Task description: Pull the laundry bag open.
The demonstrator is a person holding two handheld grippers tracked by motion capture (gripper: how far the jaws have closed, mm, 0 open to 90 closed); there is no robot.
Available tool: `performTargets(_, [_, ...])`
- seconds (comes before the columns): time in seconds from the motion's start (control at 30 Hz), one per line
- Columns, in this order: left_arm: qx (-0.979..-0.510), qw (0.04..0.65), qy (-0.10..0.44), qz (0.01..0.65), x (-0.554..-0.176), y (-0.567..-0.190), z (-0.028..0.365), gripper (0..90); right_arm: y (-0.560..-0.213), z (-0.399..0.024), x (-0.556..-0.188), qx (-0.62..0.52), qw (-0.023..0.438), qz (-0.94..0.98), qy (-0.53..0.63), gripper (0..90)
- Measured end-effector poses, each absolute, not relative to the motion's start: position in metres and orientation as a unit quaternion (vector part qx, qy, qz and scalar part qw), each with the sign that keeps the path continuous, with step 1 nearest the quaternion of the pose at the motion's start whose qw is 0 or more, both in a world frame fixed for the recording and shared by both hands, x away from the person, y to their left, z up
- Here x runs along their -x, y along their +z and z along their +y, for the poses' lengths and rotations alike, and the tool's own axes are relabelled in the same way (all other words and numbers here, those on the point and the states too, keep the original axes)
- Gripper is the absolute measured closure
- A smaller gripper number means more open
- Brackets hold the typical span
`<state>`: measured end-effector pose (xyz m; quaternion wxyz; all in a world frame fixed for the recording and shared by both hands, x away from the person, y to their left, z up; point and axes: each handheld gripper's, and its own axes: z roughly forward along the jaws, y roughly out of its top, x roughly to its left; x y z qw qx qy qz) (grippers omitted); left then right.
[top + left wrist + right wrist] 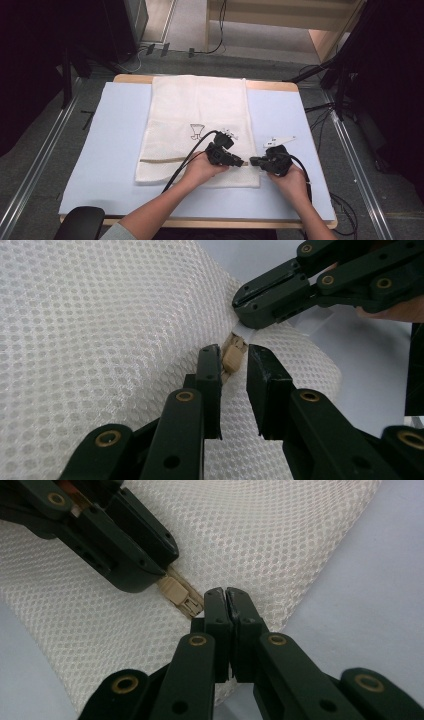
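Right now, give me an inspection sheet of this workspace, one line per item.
Surface: pale blue mat over a wooden table, flat.
Job's things: white mesh bag lying flat, with a small printed drawing; beige zipper pull at the bag's near right end.
Clutter: small white piece on the mat right of the bag.
Grippers: left hand-held gripper has its jaws either side of the zipper pull, a gap still showing; right hand-held gripper is shut on the bag's edge beside the zipper.
Cables: a black cable trails from the left hand-held gripper across the bag; more cables lie on the floor.
Surroundings: grey floor, dark stands, wooden furniture behind.
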<state>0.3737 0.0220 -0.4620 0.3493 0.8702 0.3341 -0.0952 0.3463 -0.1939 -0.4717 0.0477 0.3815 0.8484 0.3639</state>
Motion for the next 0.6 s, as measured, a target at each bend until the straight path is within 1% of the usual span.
performTargets(0.17, [-0.863, 0.358, -0.108, 0.341, -0.375, -0.467, 0.017, 77.3, -0.472, -0.194, -0.346, -0.381, 0.048, 0.849, 0.363, 89.4])
performTargets(0.27, [-0.867, 0.353, -0.106, 0.335, -0.376, -0.467, 0.012, 78.6, -0.472, -0.194, -0.346, -0.383, 0.046, 0.848, 0.364, 89.4])
performTargets(0.4, [-0.864, 0.355, -0.105, 0.34, -0.376, -0.469, 0.01, 83.5, -0.472, -0.194, -0.346, -0.385, 0.047, 0.847, 0.364, 89.5])
performTargets(0.6, [-0.859, 0.36, -0.13, 0.339, -0.38, -0.471, 0.012, 87.8, -0.471, -0.192, -0.344, -0.378, 0.06, 0.851, 0.361, 89.6])
